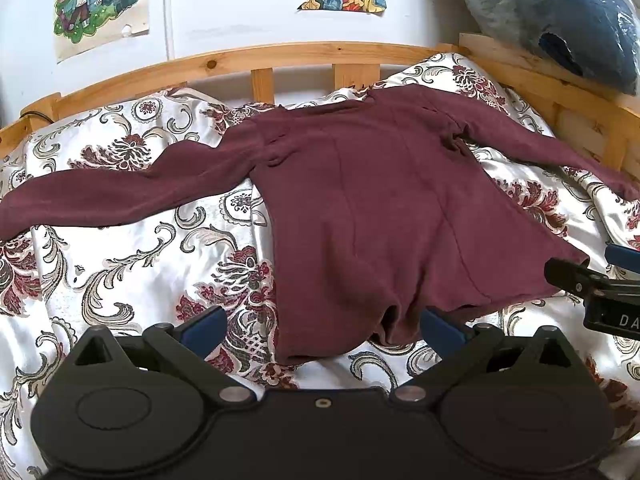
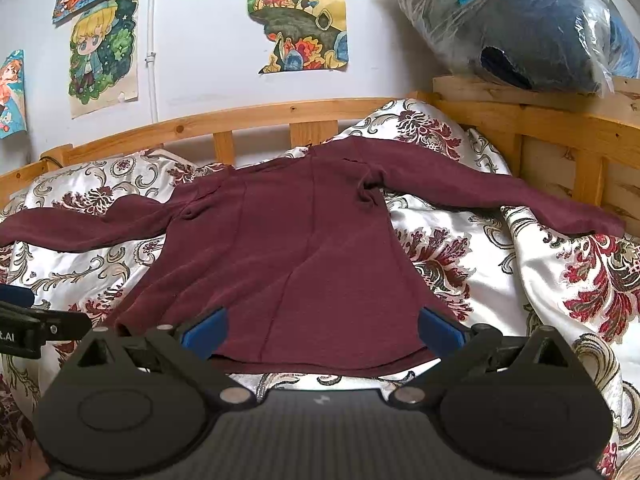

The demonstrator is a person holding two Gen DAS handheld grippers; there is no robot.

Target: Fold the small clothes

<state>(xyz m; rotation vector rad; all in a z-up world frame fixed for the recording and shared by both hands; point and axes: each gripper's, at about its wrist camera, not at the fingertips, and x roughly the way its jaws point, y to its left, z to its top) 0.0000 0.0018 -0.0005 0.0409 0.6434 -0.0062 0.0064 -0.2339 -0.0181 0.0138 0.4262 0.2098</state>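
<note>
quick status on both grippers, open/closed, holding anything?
Left gripper: open, holding nothing, at the maroon top's hem.
Right gripper: open, holding nothing, also at the hem.

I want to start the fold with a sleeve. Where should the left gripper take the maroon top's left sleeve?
Grip the maroon long-sleeved top at the left sleeve's cuff end, coming from the near side: the sleeve lies flat and outstretched on the floral bedspread, its end free.
</note>
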